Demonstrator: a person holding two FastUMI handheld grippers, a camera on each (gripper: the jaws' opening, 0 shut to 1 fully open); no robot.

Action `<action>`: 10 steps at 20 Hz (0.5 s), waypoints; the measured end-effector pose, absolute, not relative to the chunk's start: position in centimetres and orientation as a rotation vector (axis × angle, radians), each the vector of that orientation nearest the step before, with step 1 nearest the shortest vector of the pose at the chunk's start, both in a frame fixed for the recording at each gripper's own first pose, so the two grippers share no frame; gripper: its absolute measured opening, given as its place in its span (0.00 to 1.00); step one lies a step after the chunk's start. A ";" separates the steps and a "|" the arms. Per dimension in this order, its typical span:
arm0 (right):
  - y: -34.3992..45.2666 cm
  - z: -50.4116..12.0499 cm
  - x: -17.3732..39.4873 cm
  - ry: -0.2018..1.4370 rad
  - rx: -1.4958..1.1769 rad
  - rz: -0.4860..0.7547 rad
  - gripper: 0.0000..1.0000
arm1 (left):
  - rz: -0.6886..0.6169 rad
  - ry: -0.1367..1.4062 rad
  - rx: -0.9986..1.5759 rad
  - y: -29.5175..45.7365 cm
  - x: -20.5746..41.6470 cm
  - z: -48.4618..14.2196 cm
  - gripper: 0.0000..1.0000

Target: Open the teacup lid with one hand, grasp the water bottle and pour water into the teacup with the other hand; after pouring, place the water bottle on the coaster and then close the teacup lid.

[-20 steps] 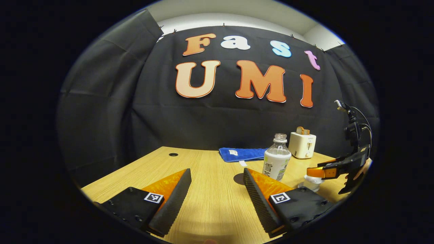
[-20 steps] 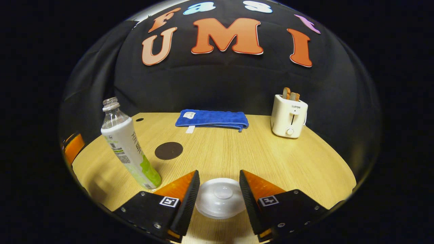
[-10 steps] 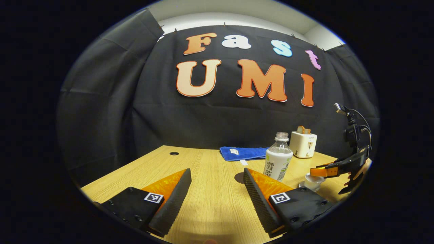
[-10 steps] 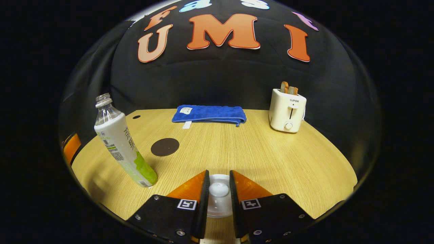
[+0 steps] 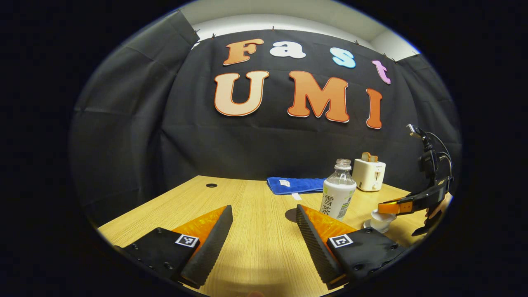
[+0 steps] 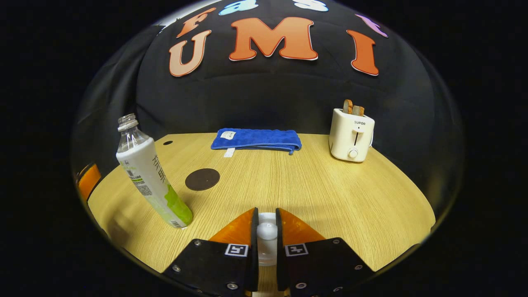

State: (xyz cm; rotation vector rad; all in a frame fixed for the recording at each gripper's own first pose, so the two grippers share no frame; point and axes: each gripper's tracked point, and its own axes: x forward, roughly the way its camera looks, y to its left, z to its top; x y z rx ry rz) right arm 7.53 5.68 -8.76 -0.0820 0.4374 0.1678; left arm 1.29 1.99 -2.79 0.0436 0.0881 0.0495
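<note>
Right gripper [image 6: 267,231] had its two fingers pressed in on the knob of the teacup lid [image 6: 267,232], which sat on the teacup [image 5: 381,220] at the near edge of the wooden table [image 6: 330,194]. Left of the teacup stood one uncapped water bottle [image 6: 147,173], upright on the table, and beyond the bottle lay one dark round coaster [image 6: 202,179], apart from it. Farther back from the teacup, by the black cloth wall, lay one folded blue towel [image 6: 255,140], and to the towel's right one white toaster [image 6: 352,134] with bread slices in its slots.

Left gripper [image 5: 264,231] hung with fingers spread wide over bare table, gripping nothing, short of the bottle [image 5: 337,196] and left of the teacup. The left gripper view gave the teacup's side and its saucer, with the right gripper [image 5: 385,207] reaching over it and a hand [image 5: 438,206] behind, plus a strip of pale ceiling above the cloth. The right gripper view looked down on the lid from above.
</note>
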 end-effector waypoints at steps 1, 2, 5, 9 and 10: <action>5.7 -8.5 7.5 0.432 -0.074 0.172 0.18 | 0.049 0.090 0.039 1.9 1.2 -2.9 0.99; 5.6 -8.0 7.4 0.422 -0.069 0.173 0.18 | 0.046 0.093 0.034 1.8 1.2 -3.0 0.99; 4.9 -6.5 7.3 0.386 -0.065 0.163 0.18 | 0.051 0.097 0.036 1.7 1.2 -3.1 0.99; 2.6 -4.9 7.0 0.351 -0.076 0.126 0.18 | 0.017 0.094 0.018 -0.4 1.1 -3.2 0.99; 2.0 -4.8 7.0 0.348 -0.076 0.116 0.18 | 0.004 0.100 0.016 -1.2 1.2 -3.4 0.99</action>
